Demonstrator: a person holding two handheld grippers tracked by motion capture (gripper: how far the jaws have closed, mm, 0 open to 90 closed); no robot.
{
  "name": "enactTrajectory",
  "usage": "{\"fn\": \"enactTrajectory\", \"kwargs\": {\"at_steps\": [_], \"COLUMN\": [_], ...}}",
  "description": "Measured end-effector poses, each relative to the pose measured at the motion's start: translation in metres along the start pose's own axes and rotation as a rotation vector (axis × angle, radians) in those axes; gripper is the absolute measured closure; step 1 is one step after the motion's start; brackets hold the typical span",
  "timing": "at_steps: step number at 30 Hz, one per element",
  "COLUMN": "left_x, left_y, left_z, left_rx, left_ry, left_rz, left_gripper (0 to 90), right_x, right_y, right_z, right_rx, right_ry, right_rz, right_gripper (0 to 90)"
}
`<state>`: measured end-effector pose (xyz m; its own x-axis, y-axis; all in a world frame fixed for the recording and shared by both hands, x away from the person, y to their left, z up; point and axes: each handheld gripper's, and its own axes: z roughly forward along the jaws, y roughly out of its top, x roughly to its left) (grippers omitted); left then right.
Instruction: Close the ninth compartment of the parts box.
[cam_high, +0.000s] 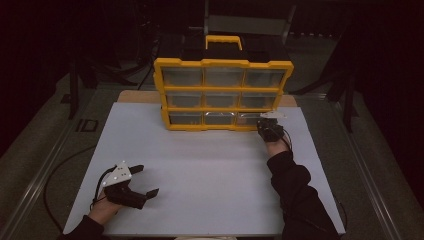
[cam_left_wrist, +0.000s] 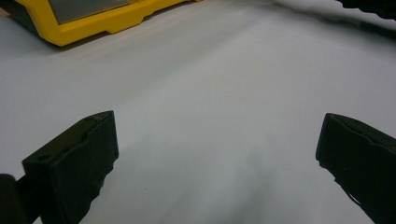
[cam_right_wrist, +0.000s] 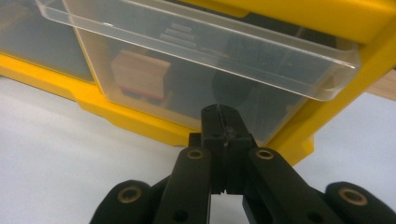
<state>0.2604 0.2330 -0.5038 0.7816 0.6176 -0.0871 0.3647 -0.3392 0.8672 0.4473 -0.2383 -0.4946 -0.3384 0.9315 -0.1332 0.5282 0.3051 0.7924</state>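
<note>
1. Yellow plastic organiser cabinet (cam_high: 223, 95), with a black and yellow carry handle on top, is seen standing upright at the far edge of a white table top (cam_high: 210, 175); nine clear drawers are set in three rows of three.
2. Bottom-right clear plastic drawer (cam_right_wrist: 219, 88) is the part being worked on; it appears pulled slightly out of its yellow frame, and a small wooden block with a red band (cam_right_wrist: 140, 77) is seen inside it.
3. Right gripper (cam_right_wrist: 225, 122) is seen with its jaws pressed fully together, tips right at the drawer front; whether they touch it cannot be told.
4. Left gripper (cam_high: 142, 181) is rested near the table's near-left corner with its jaws spread wide, nothing between them.
5. Risk, as a judgement: with the cabinet unsteadied by the far-off left gripper, it could be slid or tipped by a push or pull on the drawer.
6. Risk, as a judgement: the closed tips could be skidded off the smooth plastic lip.
</note>
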Motion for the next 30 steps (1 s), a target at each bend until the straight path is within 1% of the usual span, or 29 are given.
{"fn": "enactTrajectory", "kwargs": {"at_steps": [6,11,13,14,16,18,23,30], "left_x": [-0.0001,0.0,0.0,0.0,0.0,-0.0001,0.0003,0.0008], "left_y": [0.0,-0.0001,-0.0001,-0.0001,-0.0001,-0.0001,-0.0001,-0.0001], "left_z": [-0.0002,0.0,-0.0001,-0.0002,-0.0002,-0.0001,-0.0002,-0.0004], "left_rx": [-0.001,0.0,-0.001,-0.001,-0.001,-0.001,-0.002,-0.002], "left_ry": [0.001,-0.001,-0.001,-0.001,-0.001,0.0,-0.001,-0.001], "left_rz": [0.0,-0.001,0.0,-0.001,-0.001,-0.001,-0.001,-0.002], "left_gripper": [0.0,0.0,0.0,0.0,0.0,0.0,0.0,0.0], "right_x": [-0.002,-0.0045,-0.0041,-0.0038,-0.0038,-0.0033,-0.0023,0.0007], "right_y": [0.0034,0.0052,0.0052,0.0051,0.0055,0.0061,0.0061,0.0071], "right_z": [0.0042,0.0079,0.0082,0.0083,0.0085,0.0085,0.0084,0.0045], "right_rx": [0.008,0.016,0.018,0.018,0.02,0.024,0.026,0.026], "right_ry": [-0.012,-0.01,-0.011,-0.013,-0.013,-0.022,-0.029,-0.032], "right_rz": [-0.007,0.012,0.008,0.002,0.006,-0.006,-0.016,-0.009], "right_gripper": [90.0,90.0,90.0,90.0,90.0,90.0,90.0,90.0]}}
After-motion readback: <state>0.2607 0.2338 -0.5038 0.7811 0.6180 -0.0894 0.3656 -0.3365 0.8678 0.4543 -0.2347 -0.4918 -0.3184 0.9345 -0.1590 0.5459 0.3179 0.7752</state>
